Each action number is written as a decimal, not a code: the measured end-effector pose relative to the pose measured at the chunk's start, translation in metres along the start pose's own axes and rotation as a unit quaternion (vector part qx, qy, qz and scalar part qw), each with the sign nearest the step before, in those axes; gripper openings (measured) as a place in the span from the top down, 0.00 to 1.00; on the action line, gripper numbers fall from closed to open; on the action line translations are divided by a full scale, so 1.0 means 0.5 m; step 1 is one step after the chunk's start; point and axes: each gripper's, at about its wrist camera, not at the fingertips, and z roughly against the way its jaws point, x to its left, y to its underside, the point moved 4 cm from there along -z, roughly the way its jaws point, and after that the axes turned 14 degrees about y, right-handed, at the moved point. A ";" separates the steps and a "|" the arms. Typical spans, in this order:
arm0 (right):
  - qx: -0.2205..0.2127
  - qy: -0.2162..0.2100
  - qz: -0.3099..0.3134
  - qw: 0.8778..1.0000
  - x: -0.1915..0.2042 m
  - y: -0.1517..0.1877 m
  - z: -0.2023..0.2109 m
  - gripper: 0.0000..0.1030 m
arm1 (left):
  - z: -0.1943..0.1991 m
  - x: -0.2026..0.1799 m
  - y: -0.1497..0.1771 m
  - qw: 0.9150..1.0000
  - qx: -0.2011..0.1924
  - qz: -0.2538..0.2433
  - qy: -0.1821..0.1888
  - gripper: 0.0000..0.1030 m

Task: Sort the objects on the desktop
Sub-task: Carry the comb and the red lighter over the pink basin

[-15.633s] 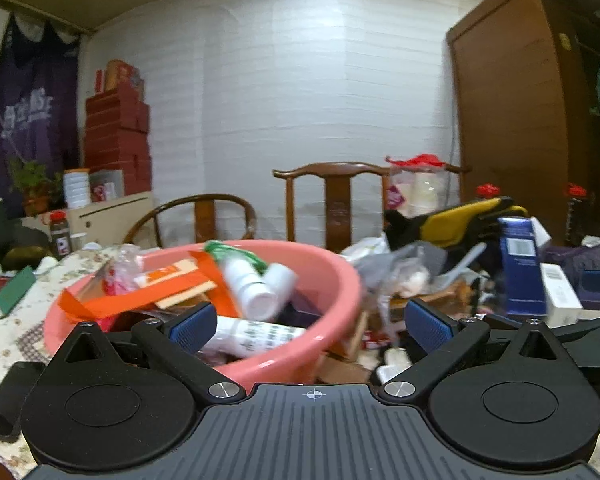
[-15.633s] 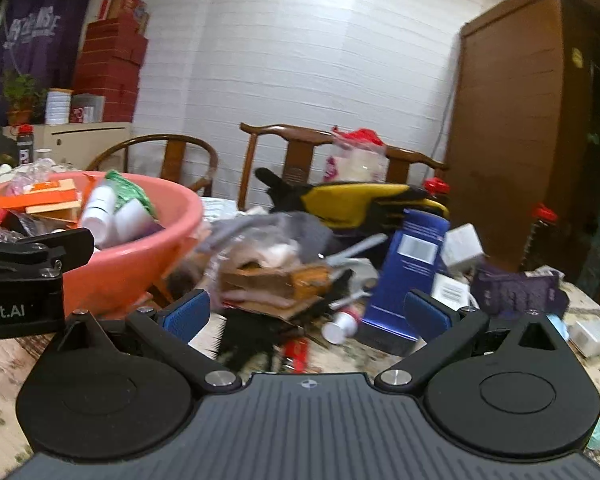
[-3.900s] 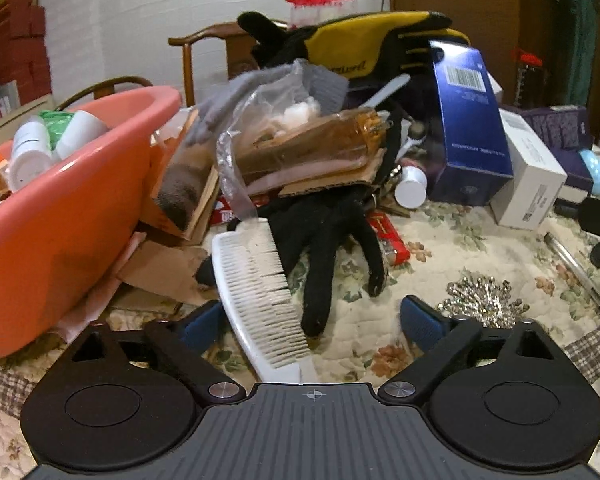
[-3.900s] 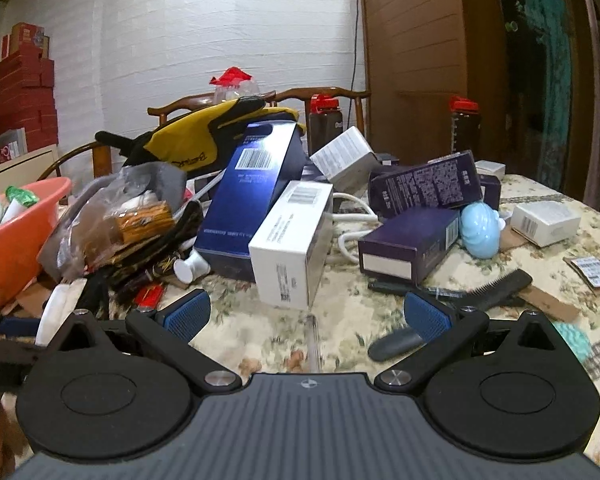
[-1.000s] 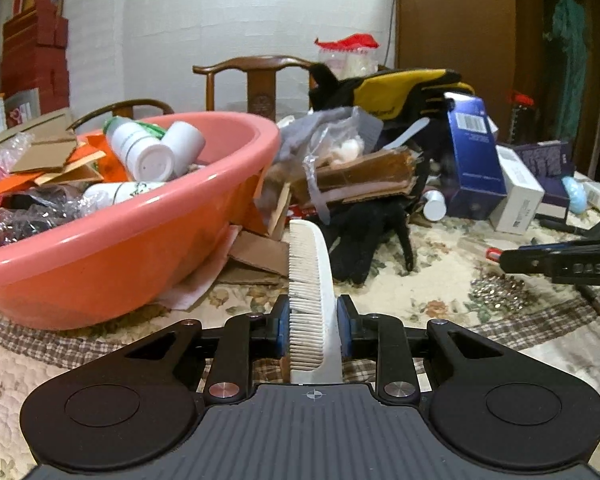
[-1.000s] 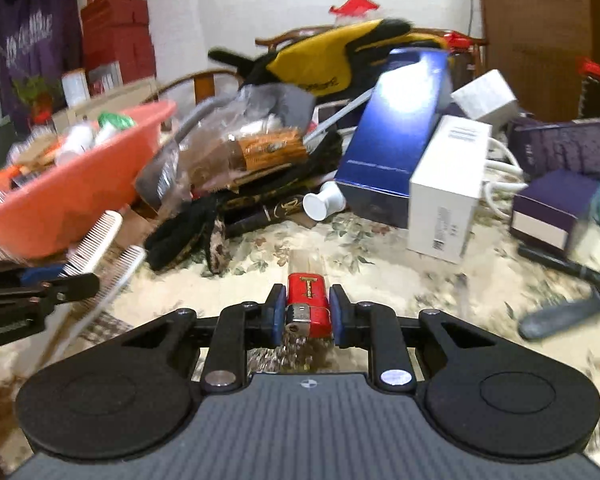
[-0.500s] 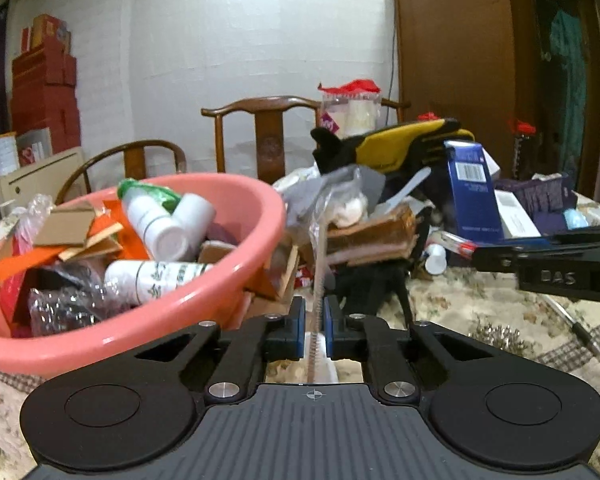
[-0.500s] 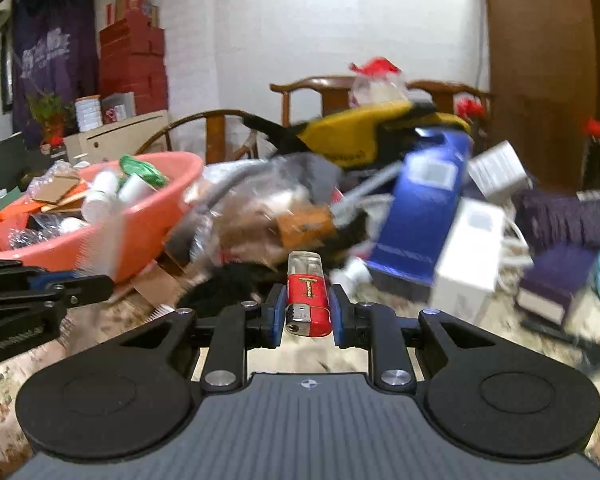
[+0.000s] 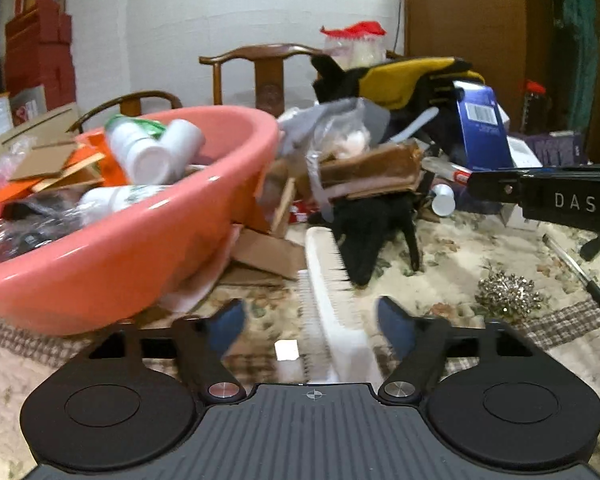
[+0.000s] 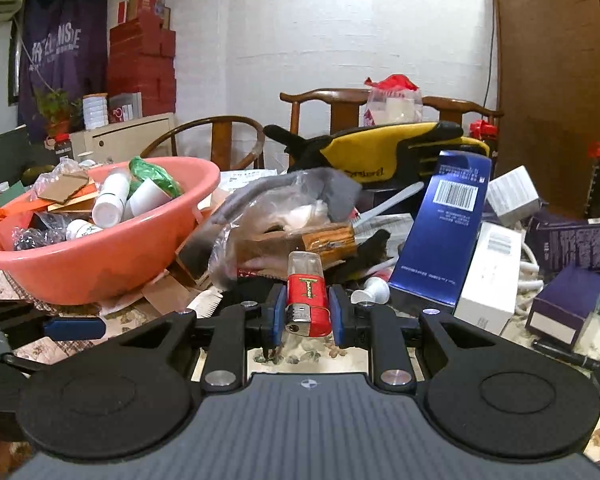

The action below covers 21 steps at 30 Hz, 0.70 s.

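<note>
Left wrist view: your left gripper (image 9: pixel 310 318) has its jaws opening, and the white comb (image 9: pixel 332 320) lies blurred between the spread blue pads (image 9: pixel 228 322) with neither pad pressing on it, while the pink basin (image 9: pixel 140 236) sits at 10 o'clock from the comb. Right wrist view: your right gripper (image 10: pixel 306 314) pinches the red lighter (image 10: pixel 306 304) upright, the pink basin at 10 o'clock and the blue carton (image 10: pixel 444 232) at 2 o'clock from it.

Two low tabletop views, shared basin (image 9: pixel 148 236)
</note>
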 end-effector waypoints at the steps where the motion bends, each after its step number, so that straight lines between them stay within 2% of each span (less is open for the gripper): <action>1: 0.000 -0.002 -0.001 1.000 0.001 0.001 -0.001 0.75 | -0.012 -0.006 -0.002 1.000 0.004 -0.006 -0.007 0.15; 4: -0.003 -0.005 0.001 1.000 0.004 0.003 -0.003 0.75 | -0.054 -0.013 -0.004 0.999 0.022 -0.014 -0.025 0.18; 5: -0.004 -0.007 0.001 1.000 0.004 0.003 -0.002 0.75 | -0.069 -0.010 -0.001 0.999 0.033 -0.011 -0.028 0.23; 7: -0.008 -0.008 0.001 1.000 0.001 0.001 -0.001 0.75 | -0.075 -0.001 0.002 1.000 0.021 0.007 -0.021 0.32; 8: -0.010 -0.006 0.003 1.000 0.000 0.000 0.001 0.75 | -0.074 0.001 0.001 1.000 0.020 0.012 -0.015 0.44; 9: -0.012 -0.004 0.004 1.000 -0.002 0.000 0.000 0.75 | -0.072 -0.001 0.001 1.000 0.018 0.013 -0.007 0.65; 10: -0.013 -0.003 0.006 1.000 -0.004 0.000 -0.001 0.75 | -0.069 -0.005 0.000 1.000 0.016 0.008 -0.008 0.76; 11: -0.011 -0.003 0.005 1.000 -0.006 0.001 -0.003 0.75 | -0.067 -0.010 0.001 1.000 0.014 0.001 -0.017 0.77; 16: -0.005 -0.003 -0.005 1.000 -0.012 0.009 -0.010 0.75 | -0.044 -0.018 0.005 1.000 -0.013 0.009 0.006 0.78; 21: -0.007 0.000 -0.003 1.000 -0.009 0.008 -0.005 0.75 | -0.004 -0.031 -0.019 0.999 -0.048 -0.015 0.001 0.78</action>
